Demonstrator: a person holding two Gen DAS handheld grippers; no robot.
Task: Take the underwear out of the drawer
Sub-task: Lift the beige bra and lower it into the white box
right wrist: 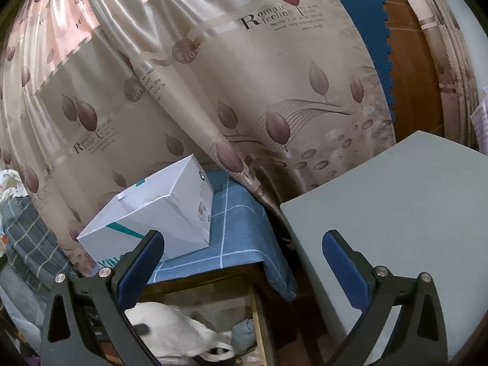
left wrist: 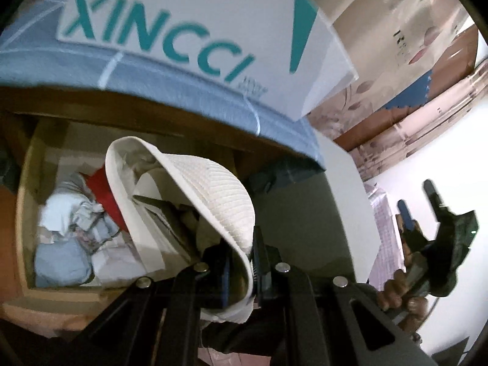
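The left gripper point(left wrist: 244, 262) is clenched on the band of a white ribbed garment, the underwear point(left wrist: 213, 189), which arches up and back from the jaws, above the open drawer point(left wrist: 24, 213). The rest of the drawer's contents, pale folded cloth and a red item point(left wrist: 105, 196), lie toward its left side.

Step in hand, as judged: the lift-out. The garment is gripped, but its far end hangs over the drawer. The next move calls for carrying it up and clear of the front rail, then over to a set-down place.

The right gripper point(right wrist: 244, 271) stands released with nothing between its fingers, above the drawer's right corner.

Edges: the cabinet top, under a blue checked cloth point(right wrist: 238, 228), overhangs the drawer's back; a white box point(right wrist: 170, 213) sits at its front edge. A grey board point(right wrist: 411, 213) stands close on the right, a curtain point(right wrist: 244, 91) behind. Open room lies toward the viewer and upward.
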